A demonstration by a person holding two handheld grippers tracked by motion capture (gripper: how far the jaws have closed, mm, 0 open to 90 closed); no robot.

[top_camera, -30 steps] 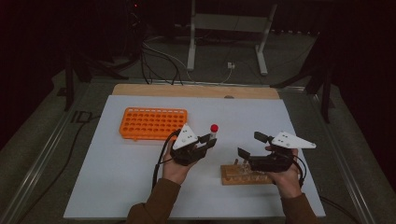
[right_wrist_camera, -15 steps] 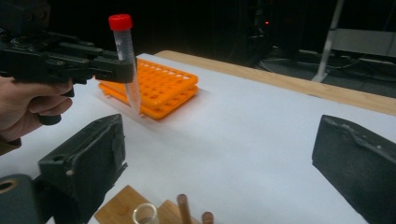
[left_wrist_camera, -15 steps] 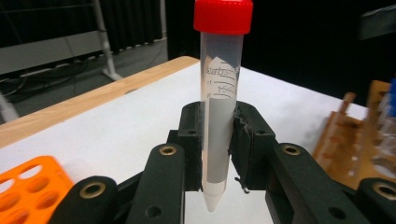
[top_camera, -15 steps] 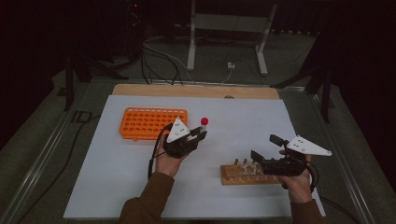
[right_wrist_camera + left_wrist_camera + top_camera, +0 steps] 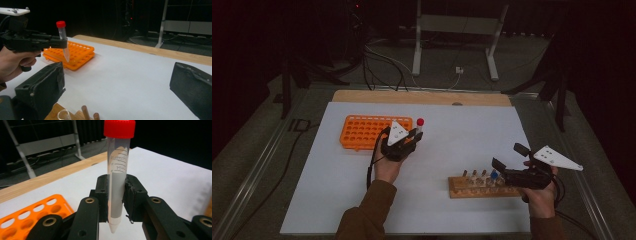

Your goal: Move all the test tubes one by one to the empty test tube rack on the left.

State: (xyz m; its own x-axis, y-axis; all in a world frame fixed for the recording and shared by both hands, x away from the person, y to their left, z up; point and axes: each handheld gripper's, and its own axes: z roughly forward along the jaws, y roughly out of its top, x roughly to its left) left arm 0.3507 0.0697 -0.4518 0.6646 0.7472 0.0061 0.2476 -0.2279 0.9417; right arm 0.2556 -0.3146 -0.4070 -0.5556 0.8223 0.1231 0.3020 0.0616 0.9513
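Observation:
A clear tube with a red cap [image 5: 117, 182] stands upright between the pads of my left gripper [image 5: 116, 195], which is shut on it. From above, that gripper [image 5: 412, 137] holds the tube [image 5: 420, 121] just right of the orange rack [image 5: 367, 131], above the white mat. My right gripper [image 5: 510, 157] hovers at the right end of the wooden rack [image 5: 482, 186]. Its jaws have just been opening and stand wide with nothing between them [image 5: 117, 87]. The right gripper view shows the tube [image 5: 62, 37] in front of the orange rack [image 5: 75, 53].
The wooden rack holds a few tubes, one with a blue cap [image 5: 494, 175]. A white mat [image 5: 462, 130] covers the table, with a wooden strip [image 5: 422, 97] along its far edge. A metal stand [image 5: 452, 30] and cables lie on the floor beyond.
My left gripper has carried the red-capped tube leftward and away from me, to the orange rack's right end. My right gripper has slid right along the wooden rack and its jaws have widened.

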